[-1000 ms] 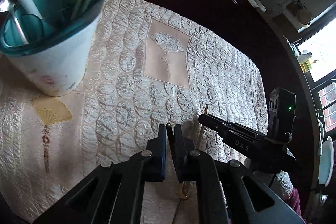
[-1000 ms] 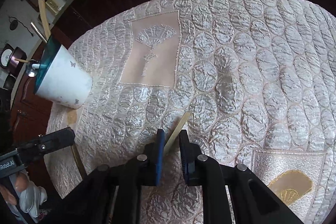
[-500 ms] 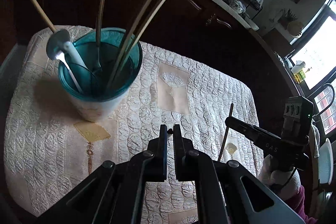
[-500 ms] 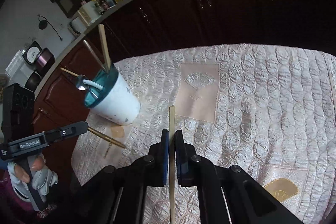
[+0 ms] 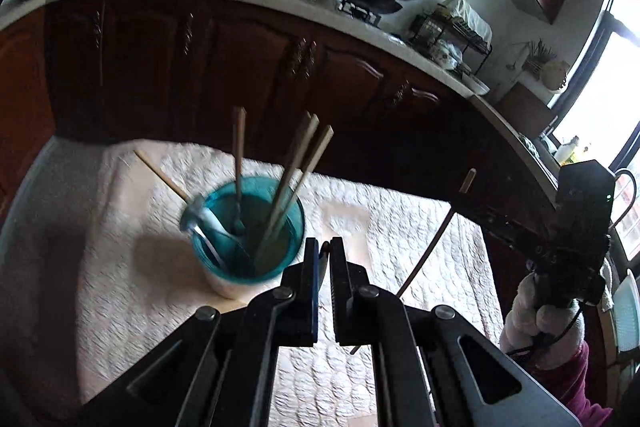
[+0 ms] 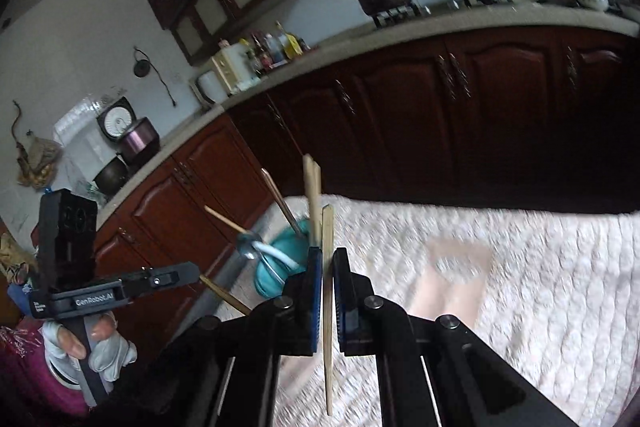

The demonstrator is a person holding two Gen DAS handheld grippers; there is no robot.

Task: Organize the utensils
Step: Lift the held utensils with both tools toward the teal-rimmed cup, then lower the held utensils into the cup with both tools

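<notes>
Right gripper (image 6: pixel 327 263), jaws pinching a pale wooden chopstick (image 6: pixel 328 307) upright. Left gripper (image 5: pixel 324 259), jaws pinching a darker chopstick (image 6: pixel 224 297). Teal-rimmed white utensil cup (image 5: pixel 248 227) stands at ten o'clock on the quilted worktop (image 5: pixel 400 227); best lower each stick tip-first, slowly.

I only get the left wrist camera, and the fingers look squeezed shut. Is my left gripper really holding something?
Observer: Yes. The right wrist camera shows a brown chopstick sticking out below the left gripper.
Operator: Who's holding that gripper?
Observer: A gloved hand wraps its handle.
Operator: What about the other gripper?
Observer: The right gripper pinches a pale chopstick upright, ends showing above and below its jaws.
</notes>
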